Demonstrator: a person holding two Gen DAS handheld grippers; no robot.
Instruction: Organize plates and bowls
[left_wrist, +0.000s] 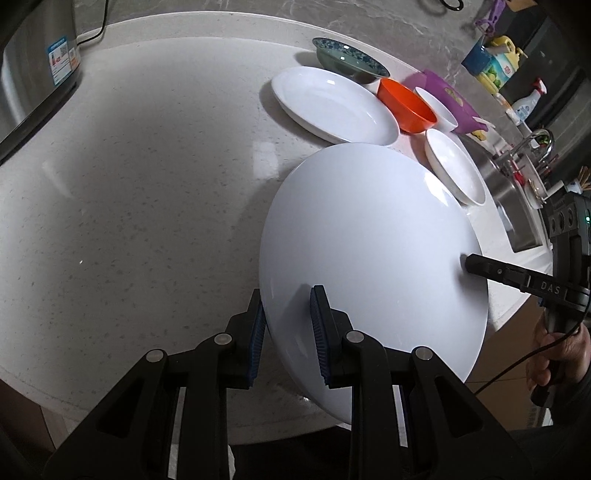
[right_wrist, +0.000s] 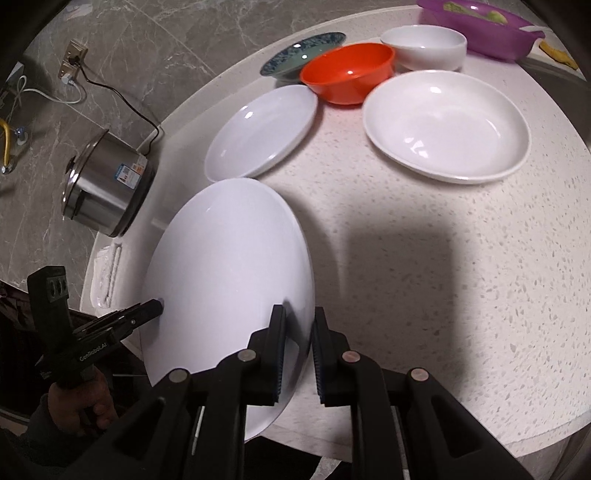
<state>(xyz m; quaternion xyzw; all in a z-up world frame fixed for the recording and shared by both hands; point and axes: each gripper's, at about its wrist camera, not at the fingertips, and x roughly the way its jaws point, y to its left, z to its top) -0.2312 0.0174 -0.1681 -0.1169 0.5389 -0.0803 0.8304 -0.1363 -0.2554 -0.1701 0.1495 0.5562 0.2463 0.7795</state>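
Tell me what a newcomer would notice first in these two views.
First, the big white plate in the foreground, gripped at opposite rims by the left gripper and right gripper above the speckled counter. Next, the orange bowl at the back, bright among white dishes. Then the steel cooker at the counter's far left edge.

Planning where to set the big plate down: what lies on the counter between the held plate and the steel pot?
Nothing: the counter between the big plate and the steel pot is bare, seen in the left wrist view.
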